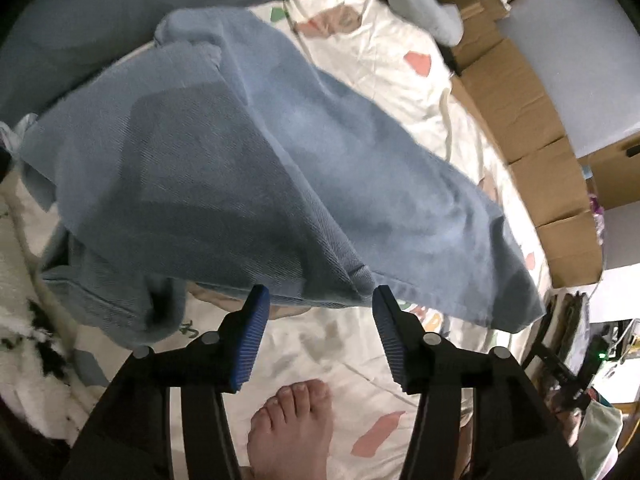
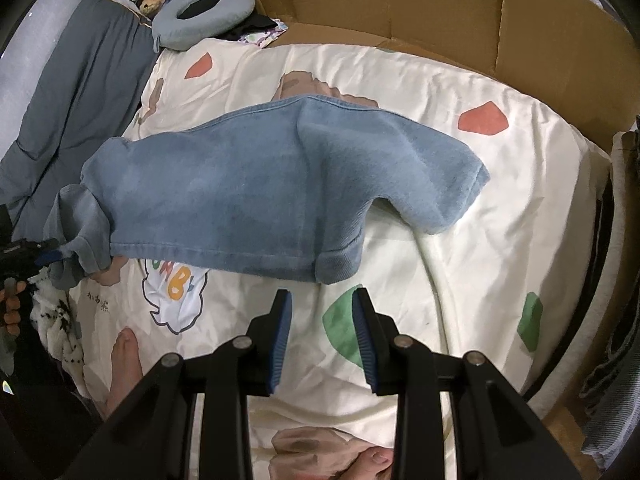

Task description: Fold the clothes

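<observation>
A blue short-sleeved top [image 2: 224, 196] lies spread across a cream patterned duvet [image 2: 460, 208], with one sleeve [image 2: 444, 184] pointing right. My right gripper [image 2: 322, 298] is open just short of the top's near hem, with nothing between its fingers. My left gripper [image 1: 320, 294] is open wide, and the hem of the blue top [image 1: 240, 168] sits right at its fingertips. In the right wrist view the left gripper [image 2: 48, 257] is at the bunched left end of the top, held by a hand [image 2: 11, 304].
Cardboard boxes [image 2: 400, 4] wall the far and right sides of the bed. A grey neck pillow [image 2: 200, 12] and grey quilt [image 2: 80, 92] lie at the far left. Bare feet [image 1: 292, 420] [image 2: 124, 364] rest on the duvet near the grippers. A fluffy white blanket [image 1: 24, 320] lies at left.
</observation>
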{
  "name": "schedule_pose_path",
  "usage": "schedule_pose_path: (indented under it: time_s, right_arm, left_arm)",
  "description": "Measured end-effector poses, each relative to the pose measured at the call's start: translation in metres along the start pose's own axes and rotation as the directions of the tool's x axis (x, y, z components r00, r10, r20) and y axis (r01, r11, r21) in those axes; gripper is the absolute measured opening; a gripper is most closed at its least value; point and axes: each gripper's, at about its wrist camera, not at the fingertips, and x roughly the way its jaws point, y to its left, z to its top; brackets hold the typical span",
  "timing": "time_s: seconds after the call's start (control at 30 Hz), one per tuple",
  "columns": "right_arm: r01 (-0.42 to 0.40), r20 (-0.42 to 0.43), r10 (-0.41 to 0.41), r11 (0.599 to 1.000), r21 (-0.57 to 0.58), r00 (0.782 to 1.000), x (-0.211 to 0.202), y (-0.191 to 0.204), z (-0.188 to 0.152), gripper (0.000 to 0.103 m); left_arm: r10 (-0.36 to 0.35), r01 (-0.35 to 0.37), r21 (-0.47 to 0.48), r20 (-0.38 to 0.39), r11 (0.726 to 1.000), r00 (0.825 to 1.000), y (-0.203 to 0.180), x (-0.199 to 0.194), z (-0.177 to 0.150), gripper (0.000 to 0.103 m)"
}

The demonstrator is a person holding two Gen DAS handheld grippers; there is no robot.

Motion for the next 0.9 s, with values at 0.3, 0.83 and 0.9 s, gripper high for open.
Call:
schedule_pose_path:
  time_s: [0.3,0.83,0.9]
  right_arm:
    - [-0.017,0.002,0.017,1.000,-0.019,1.000,0.000,0.006,-0.002,0.029]
    - [-0.041,-0.003,0.041,0.979,-0.198,0.999,-0.012,0.059,0.016,0.050]
    - [-0.040,-0.008,0.040,0.977,-0.210,0.999,-0.013,0.064,0.019,0.050]
  left_arm:
    - [0.119,-0.112,-0.068,0.104,0.991,0.987,0.053,-0.055,0.016,0.054]
    - [0.206,-0.117,-0.372,0.208,0.921,0.956,0.169,-0.061,0.028,0.071]
    - [0.198,-0.093,-0.421,0.213,0.902,0.957,0.184,-0.057,0.027,0.071]
